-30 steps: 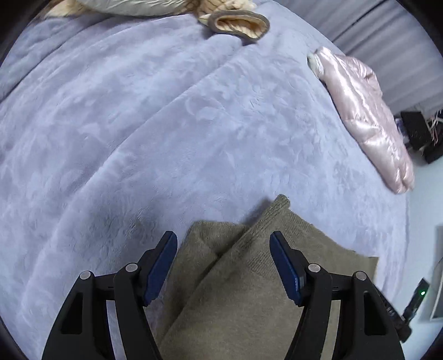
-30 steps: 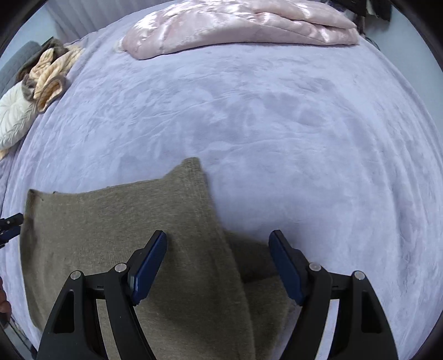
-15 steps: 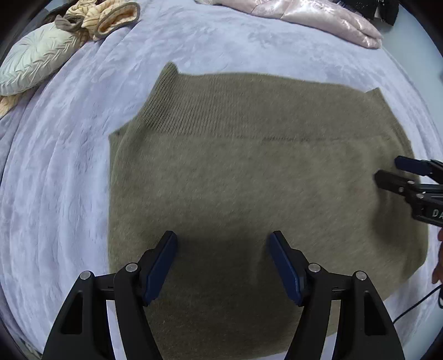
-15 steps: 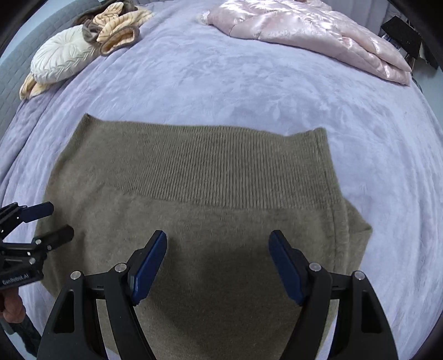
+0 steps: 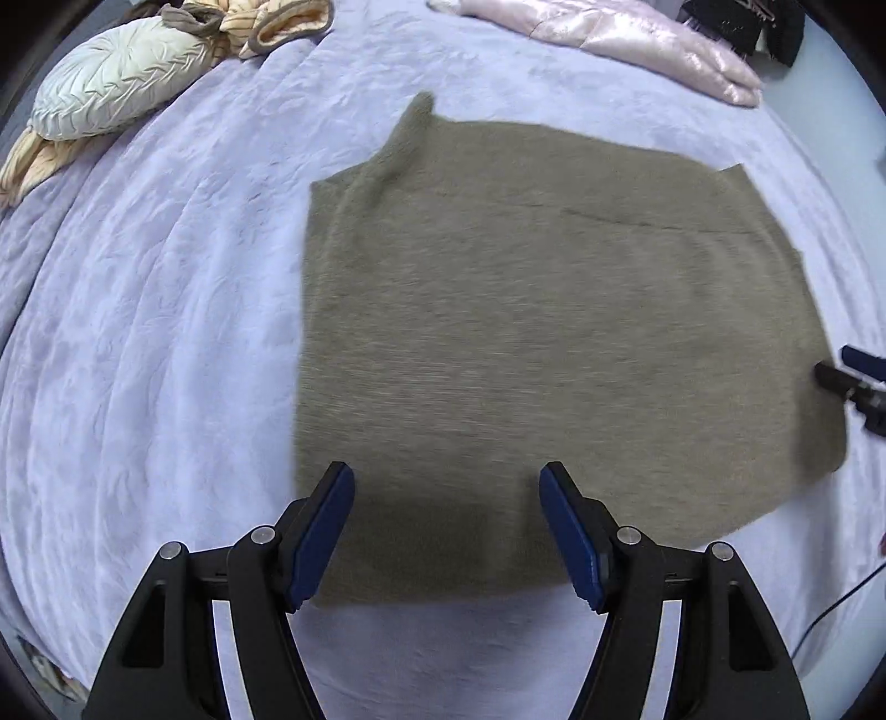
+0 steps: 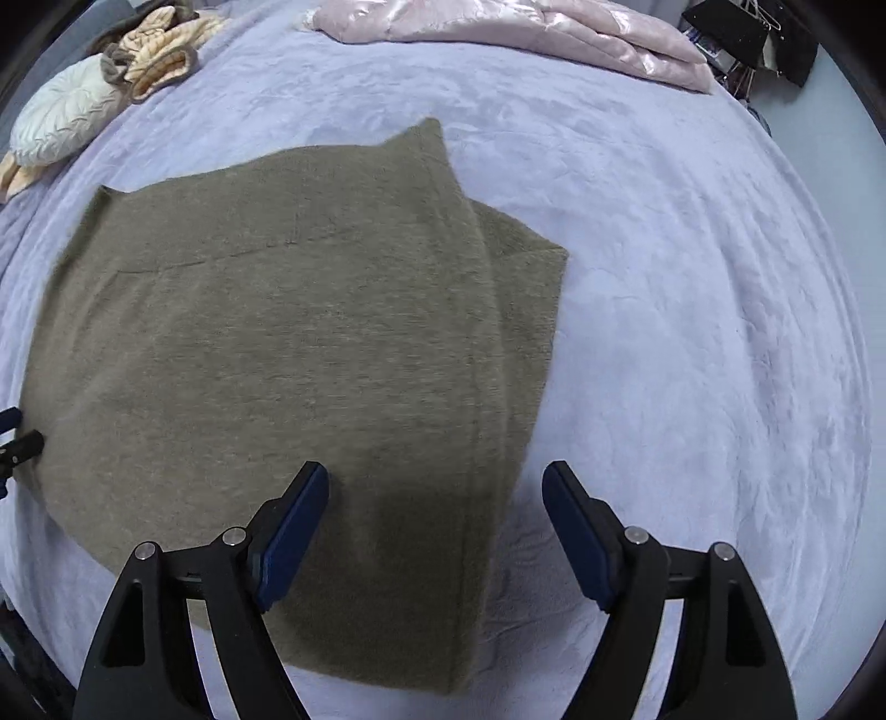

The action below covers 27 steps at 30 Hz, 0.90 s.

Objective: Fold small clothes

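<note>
Item: olive knit garment (image 5: 554, 332), folded, lying flat on a lavender plush bedspread (image 5: 166, 360). Fuzzy fine-gauge knit with a ribbed band along the far edge; outline roughly rectangular, one far corner standing up in a small peak. In the right wrist view a second layer shows along its right side, stepped out from under the top layer (image 6: 526, 288). Motion blur softens the knit, so finer stitch detail cannot be read.

Surface: bedspread of soft pile with a faint embossed pattern and shallow wrinkles. No containers in view; all goods lie loose on the bed.

Other goods, far edge of the bed, well apart from the olive piece:
- pink quilted jacket (image 5: 609, 33), glossy, puffy.
- cream round cushion (image 5: 116, 83), pleated in a radial pattern.
- tan-and-cream striped garment (image 5: 277, 22), crumpled, just beside the cushion.

Tools:
- left gripper (image 5: 446, 531): black frame, blue pads, jaws spread, nothing between them; above the near edge of the olive piece.
- right gripper (image 6: 434, 531): same build, jaws spread and just widened a little, holding nothing; above the near right edge of the olive piece, one finger over knit, the other over bedspread.
</note>
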{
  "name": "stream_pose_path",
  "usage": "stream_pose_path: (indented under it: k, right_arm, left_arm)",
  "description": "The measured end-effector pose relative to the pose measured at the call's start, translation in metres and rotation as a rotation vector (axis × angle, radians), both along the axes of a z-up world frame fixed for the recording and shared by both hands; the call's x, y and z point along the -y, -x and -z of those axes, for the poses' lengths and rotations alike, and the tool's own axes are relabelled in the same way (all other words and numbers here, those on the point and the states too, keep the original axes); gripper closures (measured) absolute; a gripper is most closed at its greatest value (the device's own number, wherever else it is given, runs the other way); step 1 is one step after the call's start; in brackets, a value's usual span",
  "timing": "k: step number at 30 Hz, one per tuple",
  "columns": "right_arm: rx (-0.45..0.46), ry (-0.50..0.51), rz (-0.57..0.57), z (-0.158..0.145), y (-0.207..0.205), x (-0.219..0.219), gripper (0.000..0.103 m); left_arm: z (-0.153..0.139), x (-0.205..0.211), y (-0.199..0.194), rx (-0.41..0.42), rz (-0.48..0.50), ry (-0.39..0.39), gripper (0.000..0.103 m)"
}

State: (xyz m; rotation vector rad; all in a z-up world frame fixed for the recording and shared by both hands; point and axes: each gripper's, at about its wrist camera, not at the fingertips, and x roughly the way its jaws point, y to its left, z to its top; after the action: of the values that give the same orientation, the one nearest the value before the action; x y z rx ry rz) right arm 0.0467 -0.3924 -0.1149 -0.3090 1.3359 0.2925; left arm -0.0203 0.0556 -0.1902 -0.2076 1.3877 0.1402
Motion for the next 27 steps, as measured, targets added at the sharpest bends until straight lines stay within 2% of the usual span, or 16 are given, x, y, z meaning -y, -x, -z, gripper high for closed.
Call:
stream_pose_path:
  k: [2, 5, 6, 8, 10, 13, 19, 23, 27]
  right_arm:
    - [0.018, -0.027, -0.047, -0.008, 0.019, -0.020, 0.021]
    - [-0.009, -0.037, -0.130, -0.002, 0.045, -0.053, 0.021]
    - [-0.029, -0.037, -0.149, 0.003, 0.051, -0.062, 0.021]
    - [-0.067, -0.013, -0.169, 0.018, 0.062, -0.068, 0.021]
    - [-0.080, 0.014, -0.157, 0.029, 0.066, -0.058, 0.021]
    - [-0.126, -0.032, -0.069, 0.029, 0.061, -0.029, 0.021]
    - [-0.114, -0.034, 0.030, 0.000, 0.057, 0.011, 0.020]
    - [-0.104, -0.050, 0.029, -0.017, 0.056, 0.005, 0.020]
    - [-0.103, -0.083, -0.006, -0.027, 0.052, -0.027, 0.020]
  left_arm:
    - [0.000, 0.016, 0.003, -0.003, 0.021, -0.016, 0.033]
    - [0.019, 0.023, 0.012, -0.061, 0.007, -0.051, 0.033]
    - [0.027, 0.017, 0.017, -0.090, -0.022, -0.042, 0.033]
    - [0.035, -0.001, 0.029, -0.119, -0.108, 0.024, 0.033]
    - [0.026, -0.012, 0.041, -0.100, -0.161, 0.085, 0.033]
    - [0.006, -0.018, 0.054, -0.071, -0.184, 0.080, 0.033]
    - [-0.019, -0.039, 0.067, -0.031, -0.261, 0.107, 0.032]
    - [-0.016, -0.050, 0.069, -0.045, -0.286, 0.068, 0.032]
    - [-0.010, -0.071, 0.068, -0.047, -0.299, 0.052, 0.032]
